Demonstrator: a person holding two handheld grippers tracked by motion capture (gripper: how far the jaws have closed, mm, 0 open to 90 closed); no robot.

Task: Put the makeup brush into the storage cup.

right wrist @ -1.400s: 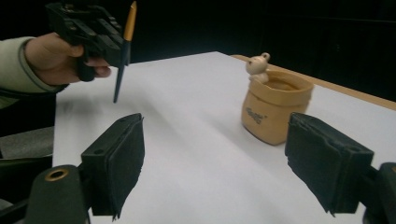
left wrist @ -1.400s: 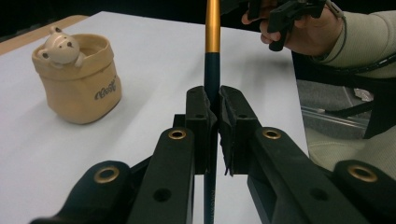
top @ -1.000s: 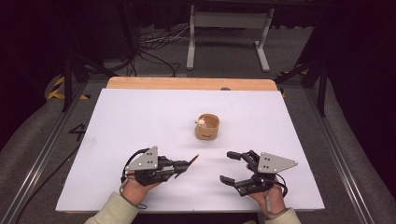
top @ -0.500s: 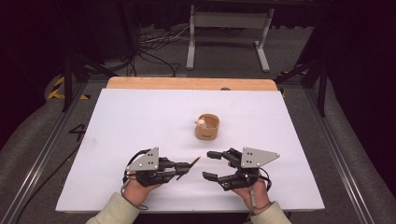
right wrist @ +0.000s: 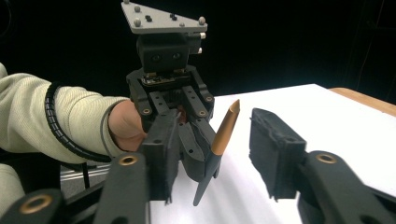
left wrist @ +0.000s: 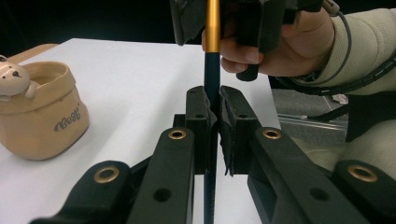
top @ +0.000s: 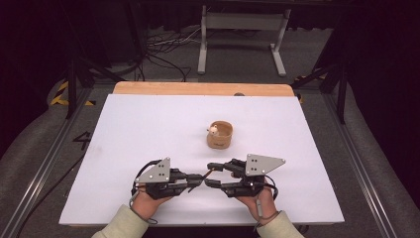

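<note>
A dark pen with a gold end (left wrist: 212, 70) is clamped between the pads of my left gripper (left wrist: 212, 105), which is shut on its dark barrel near the table's front edge (top: 198, 182). My right gripper (top: 210, 174) faces it from the right. Its jaws have just been closing and now stand on either side of the pen's gold end (right wrist: 225, 128), with a gap left on both sides. In the right gripper view my own jaws (right wrist: 217, 154) frame the pen, with the left gripper (right wrist: 187, 121) behind it.
A small tan cup (top: 220, 135) with a little bear figure (left wrist: 11, 77) on its rim stands mid-table, beyond both grippers. The white tabletop (top: 148, 124) spreads wide to the left and right. A metal stand and cables lie on the floor behind.
My right gripper has moved left towards the left one and its jaws have narrowed around the pen's gold end. The left gripper and the cup have not moved.
</note>
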